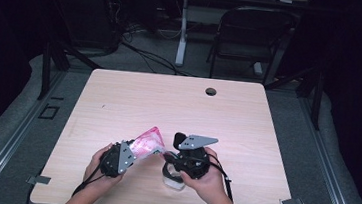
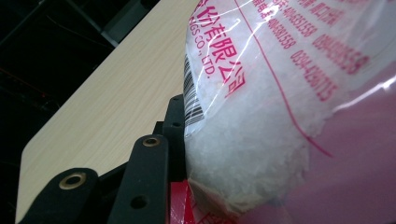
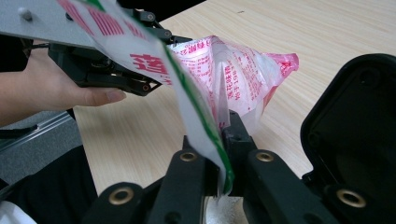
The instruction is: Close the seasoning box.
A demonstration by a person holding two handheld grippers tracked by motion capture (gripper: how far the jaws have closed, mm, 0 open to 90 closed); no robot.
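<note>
A pink and clear plastic bag [image 1: 148, 142] of white granules, printed with red characters, hangs above the table between both hands. My left gripper [image 1: 135, 151] is shut on the bag's lower left part; in the left gripper view the bag [image 2: 261, 116] bulges against the black jaw. My right gripper [image 3: 219, 140] is shut on a white strip [image 3: 154, 70] of the bag's edge, green-bordered with red print, and the bag [image 3: 238, 79] rises behind the jaws. In the high view the right gripper [image 1: 166, 156] meets the bag from the right. The left gripper [image 3: 116, 70] sits in a hand at the upper left.
A small clear container [image 1: 173, 180] stands on the wooden table [image 1: 247, 123] just under the right gripper. A round cable hole [image 1: 210, 91] lies near the far edge. A folding chair [image 1: 251, 33] and cables are on the floor beyond.
</note>
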